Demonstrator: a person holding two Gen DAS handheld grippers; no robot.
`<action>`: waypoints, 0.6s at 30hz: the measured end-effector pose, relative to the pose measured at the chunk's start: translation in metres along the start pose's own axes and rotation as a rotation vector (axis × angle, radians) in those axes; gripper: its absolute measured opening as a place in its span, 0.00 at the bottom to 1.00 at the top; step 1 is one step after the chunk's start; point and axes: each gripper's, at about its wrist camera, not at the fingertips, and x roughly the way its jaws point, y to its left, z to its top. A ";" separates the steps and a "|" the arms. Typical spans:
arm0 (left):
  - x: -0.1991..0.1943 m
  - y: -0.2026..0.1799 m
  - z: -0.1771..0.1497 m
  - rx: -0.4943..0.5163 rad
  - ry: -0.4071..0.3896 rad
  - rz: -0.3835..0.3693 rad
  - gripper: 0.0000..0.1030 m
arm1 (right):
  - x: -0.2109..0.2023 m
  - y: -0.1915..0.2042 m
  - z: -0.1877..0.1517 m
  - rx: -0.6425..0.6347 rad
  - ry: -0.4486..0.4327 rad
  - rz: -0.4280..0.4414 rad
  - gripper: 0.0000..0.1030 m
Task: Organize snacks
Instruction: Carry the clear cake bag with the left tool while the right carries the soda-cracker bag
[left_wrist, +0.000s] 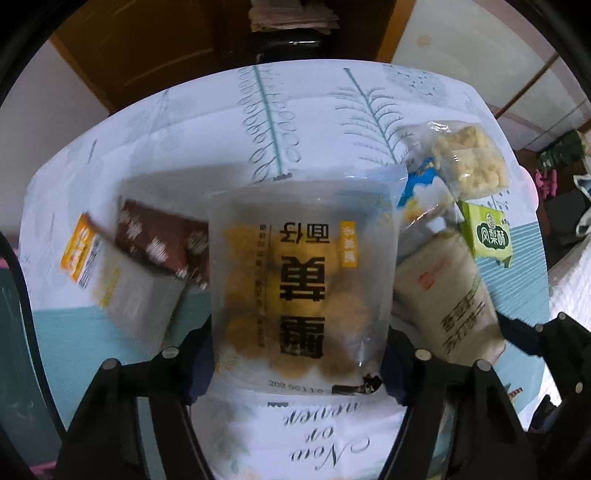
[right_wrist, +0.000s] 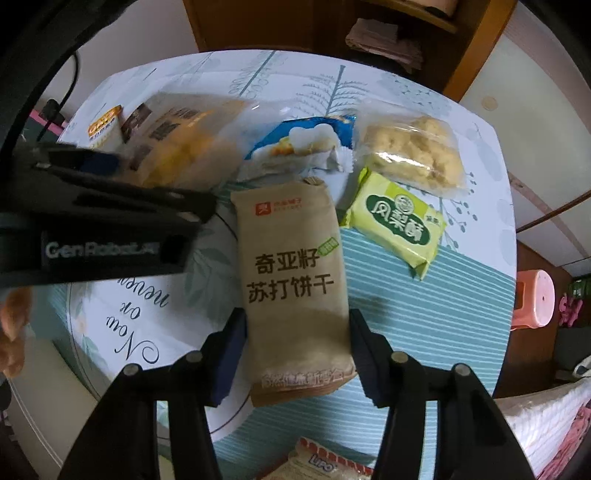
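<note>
**Me:** Between my left gripper (left_wrist: 299, 354) fingers sits the frosted translucent packet of yellow round cakes with big black characters (left_wrist: 301, 280); both pads press its sides, so I judge it gripped, probably lifted a little off the round table with the leaf-printed white and teal cloth (left_wrist: 258, 122). My right gripper (right_wrist: 295, 354) stands open, one finger either side of the tan paper packet of soda crackers (right_wrist: 291, 280), which lies near the cloth's front edge. Whether those pads touch it I cannot tell.

**Helper:** Which step is that?

**Me:** Pick-up, I'd say: one snack in hand, another being framed. Next the right needs to close squarely, then both need a clear spot.

**Helper:** What's in the way?

**Me:** Beyond the crackers lie a green pineapple-cake packet (right_wrist: 397, 223), a blue-and-white wrapper (right_wrist: 306, 142) and a clear bag of pale puffed squares (right_wrist: 413, 155), crowded towards the far right edge. A brown packet (left_wrist: 162, 240) and an orange-labelled one (left_wrist: 83, 247) sit by the left edge.
</note>
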 end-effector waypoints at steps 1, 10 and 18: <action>-0.005 0.002 -0.003 -0.001 -0.005 0.003 0.68 | -0.004 -0.001 -0.002 0.006 -0.014 0.003 0.53; -0.124 0.015 -0.045 0.047 -0.168 -0.034 0.67 | -0.086 0.001 -0.026 0.027 -0.158 0.060 0.53; -0.260 0.015 -0.149 0.158 -0.393 -0.141 0.68 | -0.209 0.029 -0.110 0.069 -0.455 0.125 0.53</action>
